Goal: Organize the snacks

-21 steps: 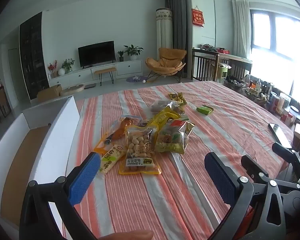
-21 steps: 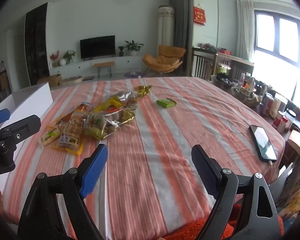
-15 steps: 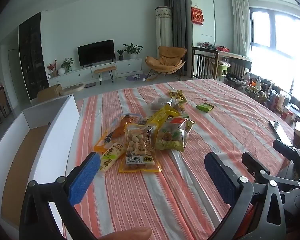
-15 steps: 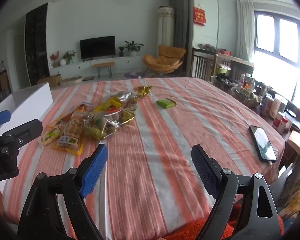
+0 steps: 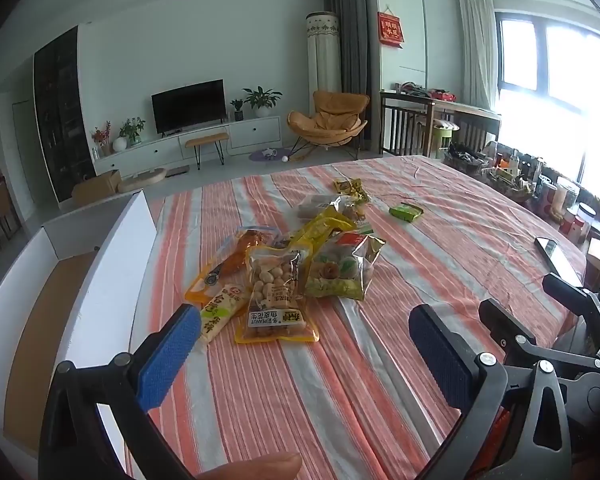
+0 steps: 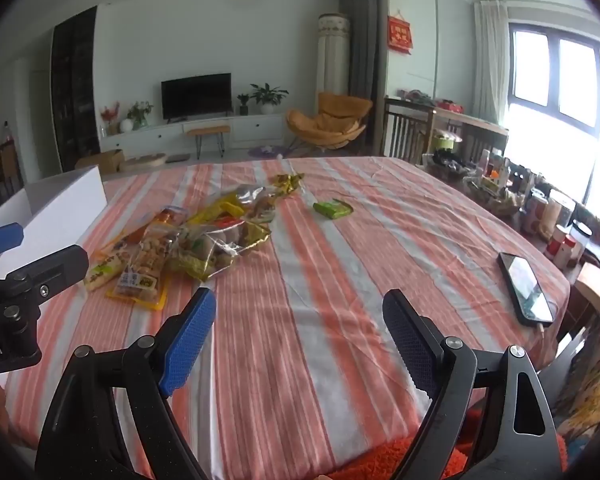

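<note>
Several snack packets lie in a loose pile on the striped tablecloth. Nearest is a clear peanut bag (image 5: pixel 275 296) (image 6: pixel 146 266), with a white-and-green bar (image 5: pixel 219 312) to its left and a mixed candy bag (image 5: pixel 342 270) (image 6: pixel 216 250) to its right. A small green packet (image 5: pixel 406 212) (image 6: pixel 333 209) lies apart, farther back. My left gripper (image 5: pixel 304 344) hovers open just short of the peanut bag, nothing between its blue pads. My right gripper (image 6: pixel 298 328) is open over bare cloth, right of the pile. A white box (image 5: pixel 112 264) (image 6: pixel 66 204) stands at the table's left edge.
A phone (image 6: pixel 526 286) (image 5: pixel 556 254) lies near the table's right edge. Jars and bottles (image 6: pixel 556 216) crowd a surface beyond that edge. Part of the left gripper's frame (image 6: pixel 32 276) shows at the left of the right wrist view.
The left gripper has drifted slightly, so the snack pile sits a little higher in its view. The right gripper has barely moved. Both stay open.
</note>
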The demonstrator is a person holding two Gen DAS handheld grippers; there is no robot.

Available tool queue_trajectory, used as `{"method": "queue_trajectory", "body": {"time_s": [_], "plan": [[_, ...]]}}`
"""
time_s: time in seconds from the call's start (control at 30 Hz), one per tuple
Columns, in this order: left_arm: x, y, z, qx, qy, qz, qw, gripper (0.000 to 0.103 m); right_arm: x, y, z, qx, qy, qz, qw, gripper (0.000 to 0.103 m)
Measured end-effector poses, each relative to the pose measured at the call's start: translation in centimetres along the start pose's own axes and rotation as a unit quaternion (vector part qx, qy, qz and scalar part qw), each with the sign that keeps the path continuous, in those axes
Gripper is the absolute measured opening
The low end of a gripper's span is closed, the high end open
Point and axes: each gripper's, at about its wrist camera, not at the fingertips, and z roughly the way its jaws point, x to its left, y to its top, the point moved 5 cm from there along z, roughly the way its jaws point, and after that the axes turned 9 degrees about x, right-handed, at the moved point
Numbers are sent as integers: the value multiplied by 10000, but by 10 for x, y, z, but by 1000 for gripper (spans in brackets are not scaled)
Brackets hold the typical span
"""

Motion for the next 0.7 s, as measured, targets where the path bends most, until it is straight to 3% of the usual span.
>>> {"method": "queue_trajectory", "body": {"time_s": [0.7], "plan": [[-2,-3,2,121,-47,14,9999,103,0,-1,1,-17,-1,-5,10000,88]]}}
